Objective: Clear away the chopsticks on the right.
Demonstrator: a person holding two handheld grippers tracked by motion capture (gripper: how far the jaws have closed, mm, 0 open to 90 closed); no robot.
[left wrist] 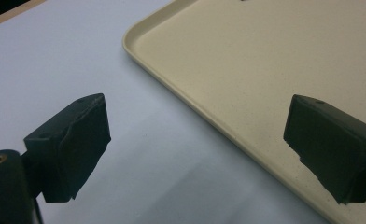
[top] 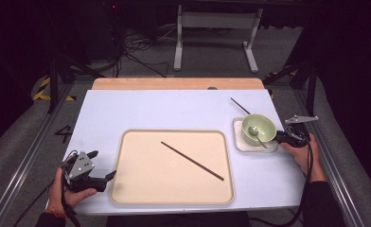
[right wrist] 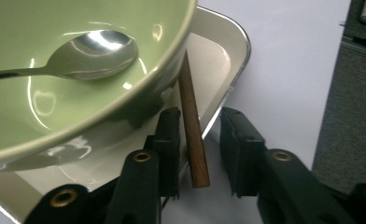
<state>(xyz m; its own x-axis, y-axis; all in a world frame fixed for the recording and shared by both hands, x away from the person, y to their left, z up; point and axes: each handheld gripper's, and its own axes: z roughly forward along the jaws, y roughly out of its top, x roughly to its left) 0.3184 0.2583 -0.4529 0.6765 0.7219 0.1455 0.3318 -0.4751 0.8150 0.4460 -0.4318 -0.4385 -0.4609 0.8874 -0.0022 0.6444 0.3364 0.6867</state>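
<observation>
The right gripper [right wrist: 200, 140] is at the right edge of the desk [top: 127, 113], just beside the small white dish [right wrist: 228, 60]. Its jaws are about half closed, w/ the end of a brown chopstick [right wrist: 193, 140] between them. The left pad seems to touch the stick, the right pad stands a bit apart, so a firm grip is not certain. This chopstick goes under the green bowl [top: 259, 127], which sits in the white dish w/ a metal spoon [right wrist: 78, 53] inside; its far end shows behind the bowl, toward the back right corner.

A 2nd chopstick [top: 192, 161] lies diagonal on the beige tray [top: 127, 189] at the desk's front middle.

The left gripper [top: 102, 165] rests near the front left corner, jaws wide apart & holding nothing, one jaw over the tray's rim.
</observation>
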